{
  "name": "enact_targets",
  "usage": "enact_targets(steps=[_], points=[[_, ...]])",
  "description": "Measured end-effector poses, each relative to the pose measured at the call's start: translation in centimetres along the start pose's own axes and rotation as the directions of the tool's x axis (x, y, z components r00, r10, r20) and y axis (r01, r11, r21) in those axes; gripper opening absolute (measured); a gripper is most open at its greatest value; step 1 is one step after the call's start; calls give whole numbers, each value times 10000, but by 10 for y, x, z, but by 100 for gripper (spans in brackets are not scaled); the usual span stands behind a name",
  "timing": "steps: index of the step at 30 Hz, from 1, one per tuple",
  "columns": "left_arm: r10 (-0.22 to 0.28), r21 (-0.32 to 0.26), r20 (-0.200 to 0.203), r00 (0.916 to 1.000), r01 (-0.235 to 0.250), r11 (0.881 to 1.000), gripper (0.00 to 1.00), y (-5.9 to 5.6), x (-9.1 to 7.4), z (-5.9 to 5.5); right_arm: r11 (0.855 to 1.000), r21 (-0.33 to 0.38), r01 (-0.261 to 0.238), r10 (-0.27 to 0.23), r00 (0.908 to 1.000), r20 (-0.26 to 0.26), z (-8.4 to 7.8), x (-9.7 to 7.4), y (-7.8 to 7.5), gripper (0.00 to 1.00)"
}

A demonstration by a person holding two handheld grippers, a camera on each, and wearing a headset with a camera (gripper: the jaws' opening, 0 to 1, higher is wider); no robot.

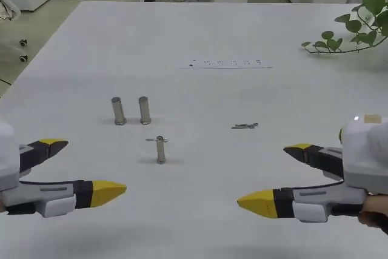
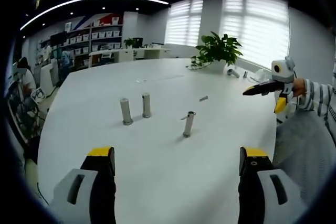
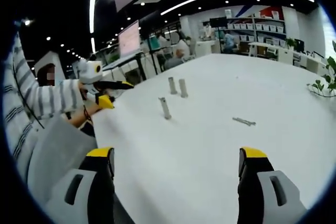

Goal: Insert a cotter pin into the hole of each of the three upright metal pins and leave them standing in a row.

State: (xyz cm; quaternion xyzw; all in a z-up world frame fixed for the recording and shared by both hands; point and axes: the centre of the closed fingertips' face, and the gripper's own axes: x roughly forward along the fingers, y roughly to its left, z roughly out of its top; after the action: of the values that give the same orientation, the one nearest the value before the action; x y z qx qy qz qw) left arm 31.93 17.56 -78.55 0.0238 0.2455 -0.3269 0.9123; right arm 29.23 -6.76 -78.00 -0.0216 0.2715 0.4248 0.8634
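Head view: left gripper (image 1: 96,167) at lower left, yellow-tipped jaws spread wide, nothing btwn them. Right gripper (image 1: 262,174) at lower right, likewise spread and empty. Both hover over the white table (image 1: 200,225), well apart from the parts. Btwn the grippers, the nearest pin (image 1: 160,151) stands upright w/ a cotter pin (image 1: 154,140) crosswise near its top. Behind it, side by side and upright: left bare pin (image 1: 118,111), right bare pin (image 1: 144,110). Loose cotter pins (image 1: 245,126) lie flat to the right. Farther back, a power strip (image 1: 225,63), markings too small to read. Plant (image 1: 357,25) at the far right edge.
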Motion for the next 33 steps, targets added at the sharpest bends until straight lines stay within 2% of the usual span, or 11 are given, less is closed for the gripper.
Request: enact_targets(steps=[6,9,15,18,20,21,23,25,26,29,33], points=[[327,212,-101,9994,-324,9992,98,16,14,15,10000,38,-9,8,9998,185,6,0,2,100],[690,400,-20,9976,-688,9968,92,28,18,27,9998,180,-32,25,9993,372,10,1,4,99],[721,590,160,9973,-730,9956,82,43,29,51,10000,46,-67,65,9990,448,14,2,8,96],[981,450,199,9950,-989,9941,80,54,37,57,9997,264,-8,-6,9986,537,14,2,8,96],[1237,263,443,9913,-1250,9918,77,63,43,61,9992,396,0,-19,9989,472,11,2,8,96],[1316,241,480,9901,-1328,9908,74,65,44,62,9992,410,-22,5,9991,413,9,2,8,96],[1930,157,457,9801,-1939,9809,69,80,49,62,9995,326,27,-35,9996,266,6,1,8,96],[1930,-1,417,9803,-1932,9812,63,85,54,60,9996,222,189,-191,9998,93,3,0,5,96],[1955,-303,341,9801,-1945,9804,61,89,57,58,9995,173,265,-266,9996,55,2,-1,3,95],[2050,-299,186,9786,-2044,9784,52,97,65,55,9990,219,386,-387,9992,45,3,-2,1,95],[2028,-227,-17,9792,-2028,9790,49,103,78,52,9981,323,528,-531,9985,106,5,-3,-2,94]])
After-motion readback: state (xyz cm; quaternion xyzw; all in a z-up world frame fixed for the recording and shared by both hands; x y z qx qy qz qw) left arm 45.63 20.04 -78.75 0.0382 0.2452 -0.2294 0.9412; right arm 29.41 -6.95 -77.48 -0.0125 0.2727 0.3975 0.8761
